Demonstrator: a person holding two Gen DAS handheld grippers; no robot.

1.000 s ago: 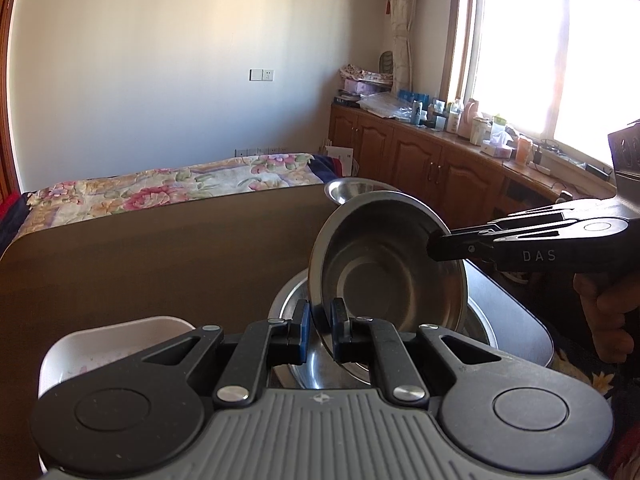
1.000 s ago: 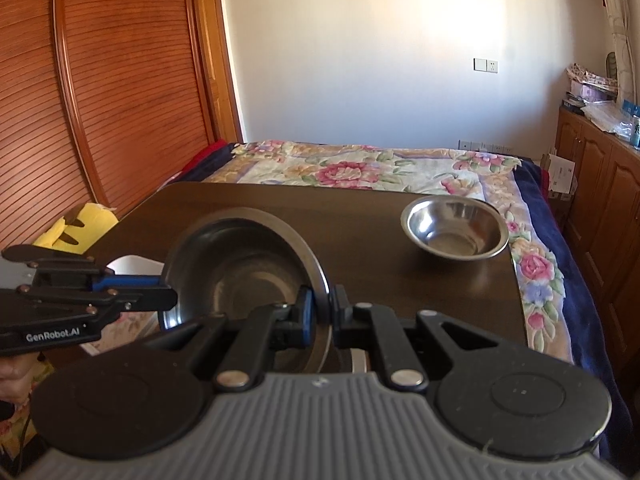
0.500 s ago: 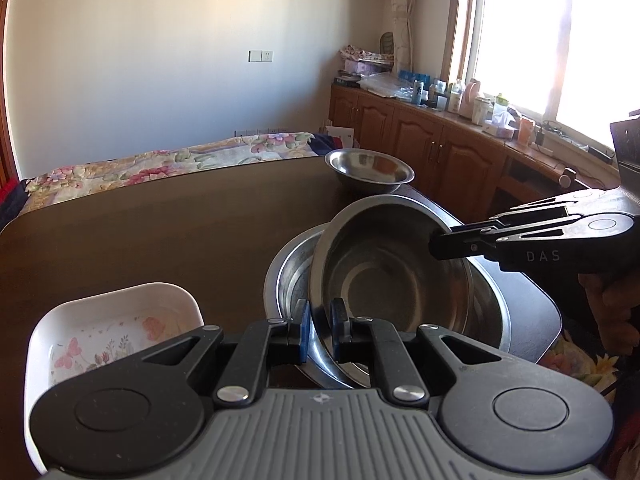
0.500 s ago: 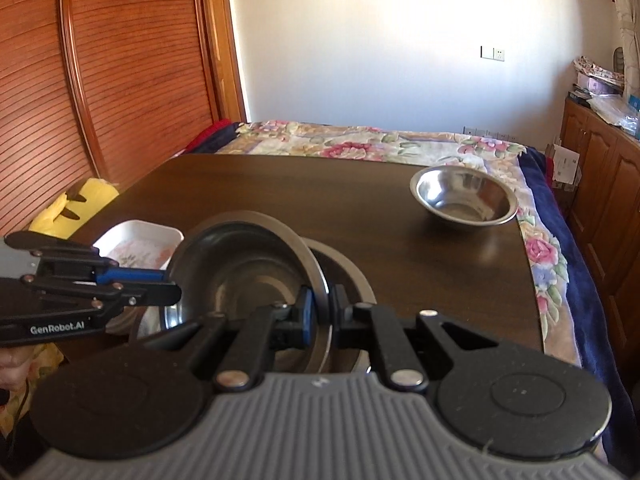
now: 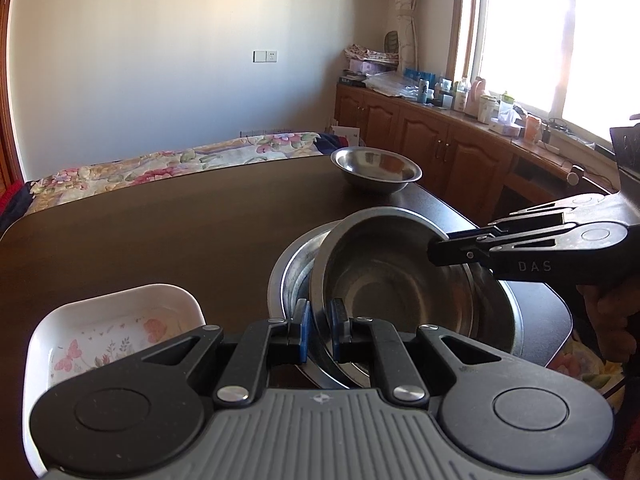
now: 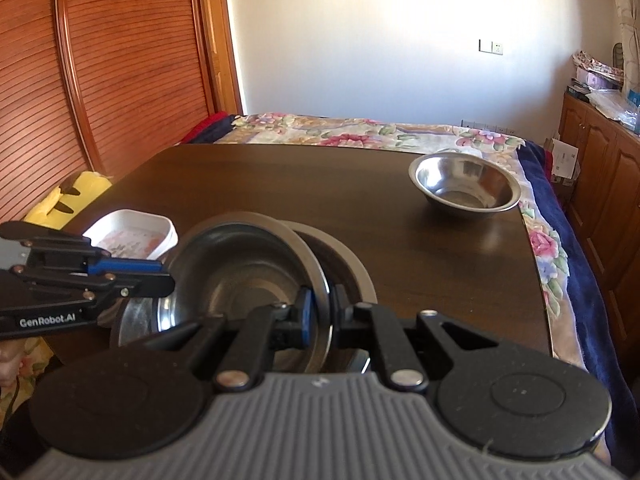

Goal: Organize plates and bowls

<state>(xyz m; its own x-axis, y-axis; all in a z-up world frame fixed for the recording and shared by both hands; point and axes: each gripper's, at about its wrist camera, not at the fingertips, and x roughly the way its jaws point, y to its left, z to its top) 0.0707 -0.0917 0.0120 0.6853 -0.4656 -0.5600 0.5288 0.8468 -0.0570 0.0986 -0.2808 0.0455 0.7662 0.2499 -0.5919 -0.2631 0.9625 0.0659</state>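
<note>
Where both tools pinch its rim, steel bowl [image 5: 392, 280], tilted over basin [image 5: 292, 264]

A cream wall [image 5: 160, 80] fills the upper left of the left view, with a switch plate [image 5: 265, 56] near centre. Below it lies a floral bedspread [image 5: 160, 160]. At upper right a bright window [image 5: 560, 32] stands over wooden cabinets [image 5: 420, 136]. The right view shows a slatted wooden door [image 6: 100, 72] at left.
</note>
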